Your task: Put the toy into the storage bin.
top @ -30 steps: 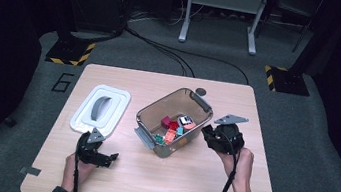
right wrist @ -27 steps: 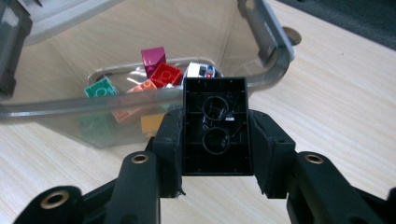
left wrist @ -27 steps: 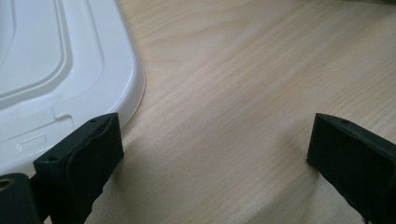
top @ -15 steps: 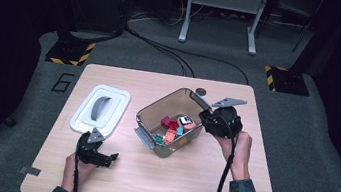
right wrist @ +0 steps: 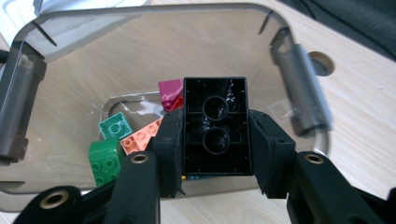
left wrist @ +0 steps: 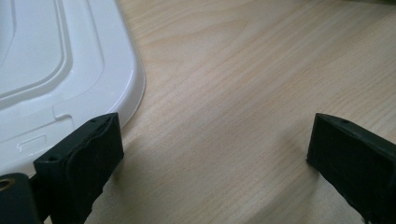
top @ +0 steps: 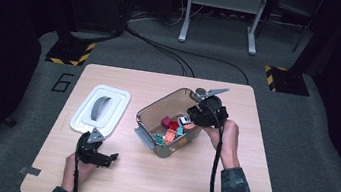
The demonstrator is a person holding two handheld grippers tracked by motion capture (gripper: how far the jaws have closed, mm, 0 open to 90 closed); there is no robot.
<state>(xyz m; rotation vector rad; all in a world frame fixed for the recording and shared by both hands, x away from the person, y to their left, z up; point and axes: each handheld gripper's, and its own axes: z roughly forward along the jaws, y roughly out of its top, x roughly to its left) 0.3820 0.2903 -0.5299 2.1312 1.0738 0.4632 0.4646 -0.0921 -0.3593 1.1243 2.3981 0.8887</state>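
The right gripper (right wrist: 215, 140) clamps a black brick (right wrist: 215, 126) by its sides, hollow underside showing, above the clear tub (right wrist: 299, 88) of coloured bricks (right wrist: 109, 156). The left gripper (left wrist: 215, 154) rests wide open on the table (left wrist: 243, 70), beside the white lid (left wrist: 56, 70).

My right gripper (top: 199, 116), w/ black brick (right wrist: 215, 126) clamped, moved from beside the bin (top: 153, 111) to over its rim.

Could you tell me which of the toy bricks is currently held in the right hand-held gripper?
The black brick, clamped between the jaws of the right hand-held gripper with its hollow underside showing. The green, salmon and magenta bricks lie loose in the clear bin.
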